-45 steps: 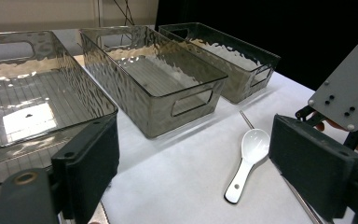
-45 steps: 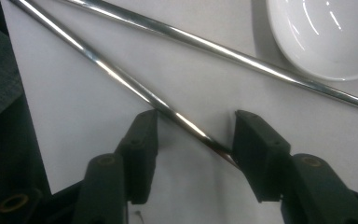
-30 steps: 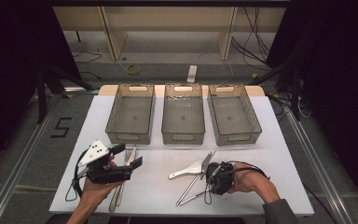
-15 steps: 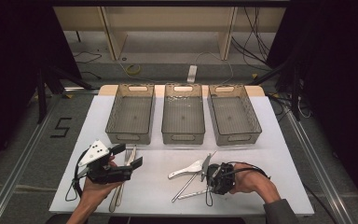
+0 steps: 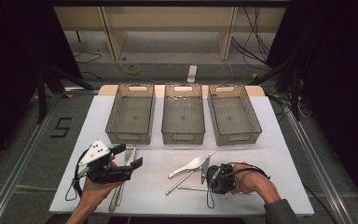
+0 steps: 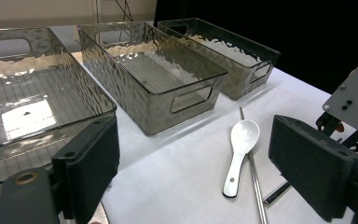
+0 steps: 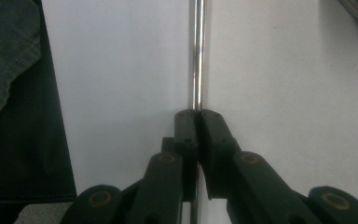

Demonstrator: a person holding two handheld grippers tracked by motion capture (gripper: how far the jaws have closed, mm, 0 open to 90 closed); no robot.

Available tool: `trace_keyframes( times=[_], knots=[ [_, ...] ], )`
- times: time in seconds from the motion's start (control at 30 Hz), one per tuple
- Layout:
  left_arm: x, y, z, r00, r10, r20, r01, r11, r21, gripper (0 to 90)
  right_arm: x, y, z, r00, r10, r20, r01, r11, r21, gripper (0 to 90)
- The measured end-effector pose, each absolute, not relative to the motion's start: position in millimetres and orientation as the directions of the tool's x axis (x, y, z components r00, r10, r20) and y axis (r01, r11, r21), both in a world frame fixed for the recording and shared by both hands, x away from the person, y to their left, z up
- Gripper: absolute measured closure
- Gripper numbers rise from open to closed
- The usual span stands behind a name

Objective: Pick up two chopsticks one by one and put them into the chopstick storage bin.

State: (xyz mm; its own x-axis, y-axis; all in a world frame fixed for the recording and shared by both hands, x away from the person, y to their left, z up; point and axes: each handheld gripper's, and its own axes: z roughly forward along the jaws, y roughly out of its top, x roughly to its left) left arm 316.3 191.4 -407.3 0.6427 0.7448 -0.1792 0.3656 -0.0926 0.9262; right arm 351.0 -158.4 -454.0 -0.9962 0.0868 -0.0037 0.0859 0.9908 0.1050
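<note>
Left gripper point(image 5: 129, 157): at about 8 o'clock on the white table point(image 5: 279, 140), held in the person's left hand; jaws stand wide apart with nothing between them, pointing toward 3 o'clock.
Forks point(image 5: 121, 186): a small cluster of metal cutlery lying just beside and partly under the left gripper, handles running toward 6 o'clock; thin, stiff and probably slippery.
Three bins: clear ribbed plastic, side by side across 12 o'clock, left bin point(image 5: 131, 114), middle bin point(image 5: 183, 114), right bin point(image 5: 234, 114); all look empty.
White spoon point(image 6: 240, 154): near the table's centre, bowl toward 1 o'clock; it looks like ceramic, so likely light but chippable, best taken by the handle.
Loose chopstick point(image 5: 179, 183): a slim metal rod next to the spoon, lying flat.
Held chopstick point(image 7: 196, 56): metal, round and polished, at about 5 o'clock on the table; rigid and light, likely to roll or slide in a weak pinch, so a firm hold near one end suits it.
Right gripper point(image 7: 197, 116): jaws closed tight on that chopstick, low against the table.
</note>
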Motion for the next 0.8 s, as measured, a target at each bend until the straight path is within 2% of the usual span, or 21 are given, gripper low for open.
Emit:
trace_keyframes(
  times=[0.17, 0.4, 0.73, 0.8],
  knots=[
    [317, 190, -408, 0.65, 0.734, -0.197, 0.379, -0.089, 0.921, 15.8, 349, -160, -453, -0.997, 0.071, 0.004, 0.071, 0.993, 0.09, 86.6],
    [319, 181, -410, 0.683, 0.701, -0.205, 0.41, -0.134, 0.902, 15.8, 347, -161, -438, -0.996, 0.076, -0.054, 0.068, 0.988, 0.14, 86.6],
    [324, 132, -422, 0.808, 0.569, -0.156, 0.421, -0.371, 0.828, 18.0, 342, -146, -416, -0.992, 0.035, -0.119, 0.015, 0.986, 0.168, 86.6],
    [324, 121, -425, 0.831, 0.544, -0.118, 0.401, -0.436, 0.806, 18.1, 340, -141, -415, -0.992, 0.014, -0.129, -0.008, 0.985, 0.173, 86.6]
  ],
)
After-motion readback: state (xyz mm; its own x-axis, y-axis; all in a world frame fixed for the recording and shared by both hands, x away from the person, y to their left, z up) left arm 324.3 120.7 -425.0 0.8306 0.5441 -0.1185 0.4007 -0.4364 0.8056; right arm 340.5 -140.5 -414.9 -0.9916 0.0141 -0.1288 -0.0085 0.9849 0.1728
